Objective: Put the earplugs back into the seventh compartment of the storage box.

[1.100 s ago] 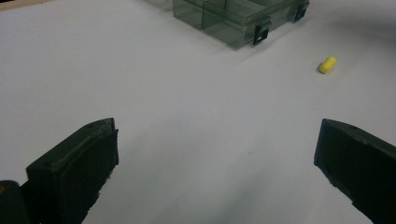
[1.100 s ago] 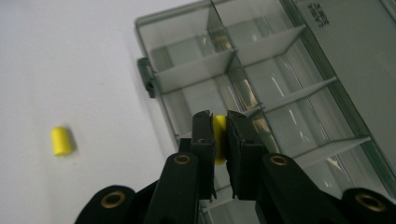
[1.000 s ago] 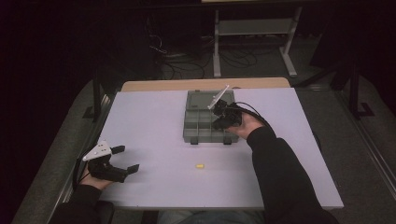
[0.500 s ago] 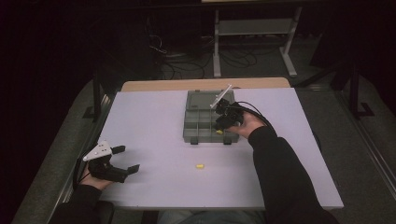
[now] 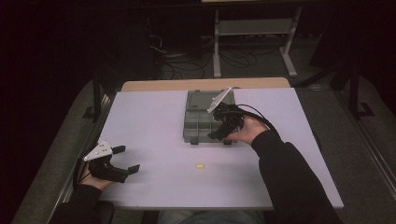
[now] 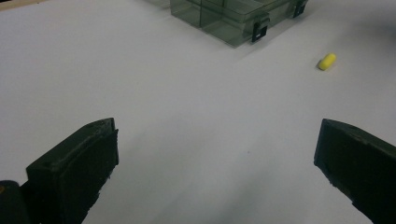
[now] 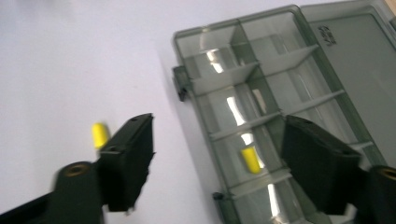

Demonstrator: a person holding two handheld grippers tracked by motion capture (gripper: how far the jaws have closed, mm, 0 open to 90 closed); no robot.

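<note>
A smoky transparent compartment box point(image 5: 198, 122) stands at the table's middle back with its lid folded open. My right gripper point(image 5: 220, 133) hangs open over the box's near right part. In the right gripper view its jaws point(image 7: 219, 128) straddle a compartment that holds a small yellow cylinder point(image 7: 251, 160). A second yellow cylinder point(image 5: 200, 165) lies loose on the white table in front of the box point(image 6: 224, 21); it also shows in the gripper views point(image 6: 327, 61) point(image 7: 98, 135). My left gripper point(image 5: 128, 158) rests open near the front left, empty, its jaws point(image 6: 218, 128) wide apart.
The white table top point(image 5: 154, 116) spreads bare around the box. Beyond its far edge are a wooden strip point(image 5: 196, 84), floor cables point(image 5: 173, 56) and a metal stand point(image 5: 252, 28). Dark floor lies on both sides.
My right gripper has shifted slightly toward the box's near edge, and a yellow cylinder now lies in a compartment beneath it. The left gripper has stayed put.
</note>
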